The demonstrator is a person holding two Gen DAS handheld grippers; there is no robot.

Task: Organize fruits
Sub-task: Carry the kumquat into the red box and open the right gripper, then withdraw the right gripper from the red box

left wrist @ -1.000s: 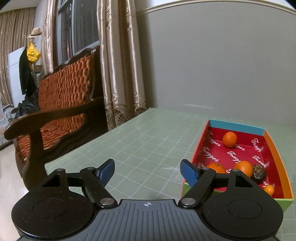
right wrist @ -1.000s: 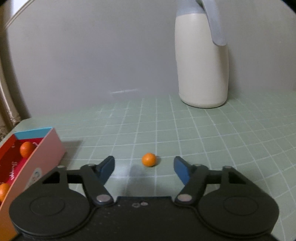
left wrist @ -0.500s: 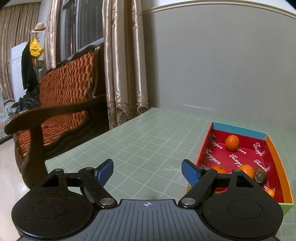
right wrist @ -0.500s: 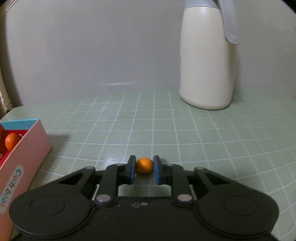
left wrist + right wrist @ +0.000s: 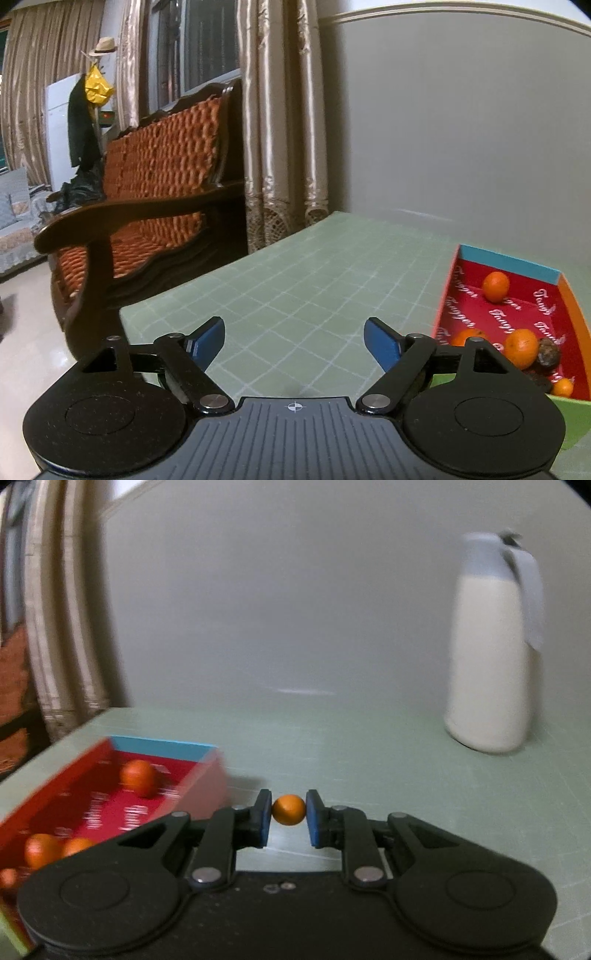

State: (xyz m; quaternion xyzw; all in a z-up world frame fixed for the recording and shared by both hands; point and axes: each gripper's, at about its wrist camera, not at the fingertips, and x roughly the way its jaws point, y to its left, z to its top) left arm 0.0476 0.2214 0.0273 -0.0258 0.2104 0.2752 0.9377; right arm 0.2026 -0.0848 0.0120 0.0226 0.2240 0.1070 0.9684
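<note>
My right gripper (image 5: pixel 289 810) is shut on a small orange fruit (image 5: pixel 289 809), held above the green table just right of the red-lined box (image 5: pixel 192 777). The box holds several oranges, one near its far end (image 5: pixel 138 777). In the left wrist view the same box (image 5: pixel 508 260) lies at the right, with oranges (image 5: pixel 495 286) and a dark brown fruit (image 5: pixel 548 352) inside. My left gripper (image 5: pixel 294 341) is open and empty over the table, left of the box.
A tall cream jug (image 5: pixel 493 653) with a grey lid stands at the back right of the table. A wooden sofa (image 5: pixel 147 206) with orange cushions and curtains (image 5: pixel 284 140) lie beyond the table's left edge. A grey wall runs behind the table.
My right gripper closed on the small orange, lifted it off the table and swung left toward the box. My left gripper drifted slightly left and stayed open.
</note>
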